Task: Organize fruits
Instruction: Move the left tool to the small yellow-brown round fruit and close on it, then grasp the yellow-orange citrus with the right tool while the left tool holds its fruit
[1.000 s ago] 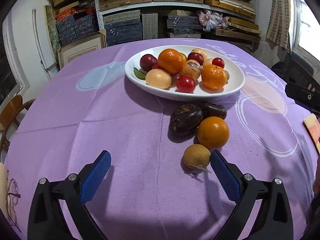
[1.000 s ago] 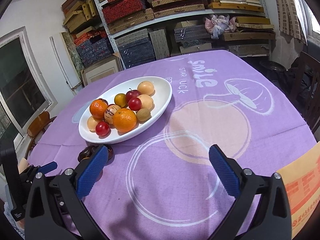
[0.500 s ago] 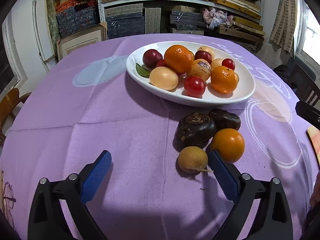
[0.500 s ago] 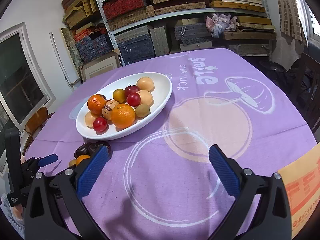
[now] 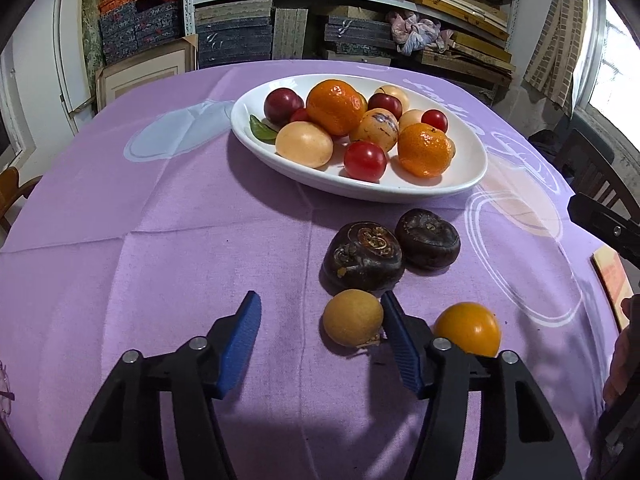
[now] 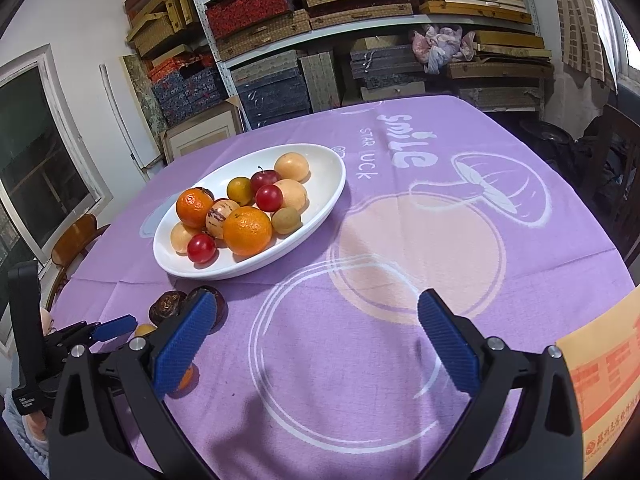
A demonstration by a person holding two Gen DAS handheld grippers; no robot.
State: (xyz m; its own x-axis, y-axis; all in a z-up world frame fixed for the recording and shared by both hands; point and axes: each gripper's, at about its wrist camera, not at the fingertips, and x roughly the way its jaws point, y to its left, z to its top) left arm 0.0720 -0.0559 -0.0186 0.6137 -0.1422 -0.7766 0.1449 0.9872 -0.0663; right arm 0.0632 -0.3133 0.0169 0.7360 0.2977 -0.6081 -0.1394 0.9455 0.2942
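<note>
1. Left gripper (image 5: 320, 344): jaws are closing. The small tan-brown fruit (image 5: 353, 323) sits between them, just against the right blue pad (image 5: 400, 344); a clear gap is seen to the left pad, so it is not yet clamped.
2. Right gripper (image 6: 316, 346): jaws are spread wide, nothing is held between them; only purple tablecloth (image 6: 360, 360) is seen below.
3. Just outside the left gripper's right finger, a smooth orange fruit (image 5: 468, 328) lies on the cloth.
4. Just beyond the tan fruit, two dark brown wrinkled fruits (image 5: 390, 252) are seen side by side, touching each other; the nearer one is close to or touching the tan fruit.
5. Farther out, a white oval dish (image 5: 440, 188) is placed on the cloth, well apart from the left gripper. Two mandarins, red round fruits, pale yellow fruits and a striped one are piled in it.
6. An orange printed carton (image 6: 600, 380) is seen at the table edge beside the right gripper's right finger.
7. Shelves (image 6: 360, 20) stacked with flat boxes are seen behind the table.
</note>
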